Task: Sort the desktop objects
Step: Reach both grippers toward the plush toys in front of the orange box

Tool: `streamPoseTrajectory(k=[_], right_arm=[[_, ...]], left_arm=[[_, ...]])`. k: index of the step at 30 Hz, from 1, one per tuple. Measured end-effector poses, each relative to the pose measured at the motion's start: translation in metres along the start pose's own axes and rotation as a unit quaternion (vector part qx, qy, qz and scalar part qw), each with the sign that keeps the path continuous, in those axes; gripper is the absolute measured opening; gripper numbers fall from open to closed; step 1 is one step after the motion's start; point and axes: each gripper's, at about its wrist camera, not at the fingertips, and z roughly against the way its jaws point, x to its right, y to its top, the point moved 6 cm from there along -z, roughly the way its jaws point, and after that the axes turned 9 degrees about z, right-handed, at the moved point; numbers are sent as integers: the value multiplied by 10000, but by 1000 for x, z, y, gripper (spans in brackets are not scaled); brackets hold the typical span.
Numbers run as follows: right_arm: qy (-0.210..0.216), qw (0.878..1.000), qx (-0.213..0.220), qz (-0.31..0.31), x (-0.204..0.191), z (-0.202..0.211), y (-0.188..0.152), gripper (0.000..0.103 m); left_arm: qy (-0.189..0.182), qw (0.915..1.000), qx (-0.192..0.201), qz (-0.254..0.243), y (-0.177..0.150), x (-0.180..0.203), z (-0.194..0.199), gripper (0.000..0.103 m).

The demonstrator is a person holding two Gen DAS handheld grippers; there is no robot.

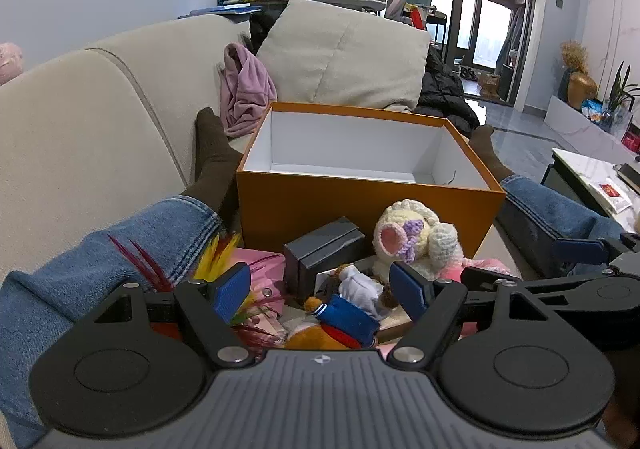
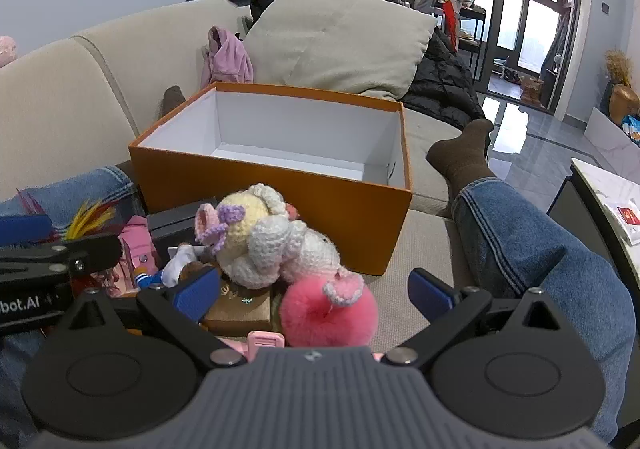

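Observation:
An open orange box [image 1: 360,205] with a bare white inside stands on the sofa between the person's legs; it also shows in the right wrist view [image 2: 280,197]. In front of it lies a pile: a crocheted white doll [image 1: 416,241] [image 2: 272,245], a dark grey box [image 1: 324,253], a small bear in blue [image 1: 340,321], coloured feathers [image 1: 216,253], a pink pompom [image 2: 328,309] and a gold box [image 2: 240,309]. My left gripper [image 1: 322,291] is open over the bear. My right gripper [image 2: 314,295] is open around the pompom.
The person's jeans legs [image 1: 120,249] [image 2: 540,249] and brown socks flank the box. A beige cushion [image 1: 344,53], pink cloth [image 1: 244,85] and black jacket [image 2: 440,85] lie behind. A white table [image 2: 608,201] stands at right.

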Motion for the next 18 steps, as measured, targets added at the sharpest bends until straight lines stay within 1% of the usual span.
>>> streamPoseTrajectory(k=[5,18], right_arm=[[8,10000,-21,42,-2,-1,0,100],[104,9999,-108,63,-3,-6,-4,100]], left_arm=[[-18,10000,-28,27,0,-1,0,90],[110,9999,-119,35,-3,-2,-5,90]])
